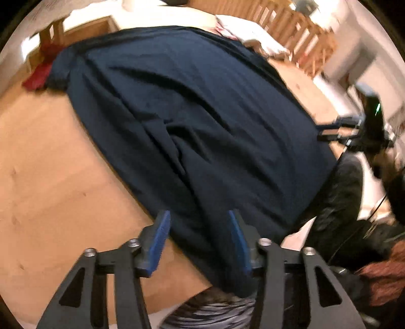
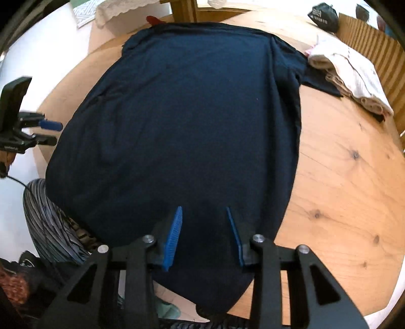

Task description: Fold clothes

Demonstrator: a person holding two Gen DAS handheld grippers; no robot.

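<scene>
Navy T-shirt (image 2: 182,131) spread flat on round wooden table (image 2: 341,177), no fold made yet; left gripper (image 1: 198,215) & right gripper (image 2: 203,210) both spread, holding nothing.

Item count: wooden table and surroundings

One dark navy blue T-shirt (image 2: 182,121) lies spread on one round light wooden table (image 2: 341,177). Two black two-finger grippers with blue ribbed pads are present: the left gripper (image 1: 200,243) and the right gripper (image 2: 203,238), each with its two fingers spread apart. One folded stack of cream and beige cloth (image 2: 351,76) sits at the table's far side. One red cloth item (image 1: 38,76) shows beyond the shirt. One black bag with white lettering (image 2: 324,16) is counted.
</scene>
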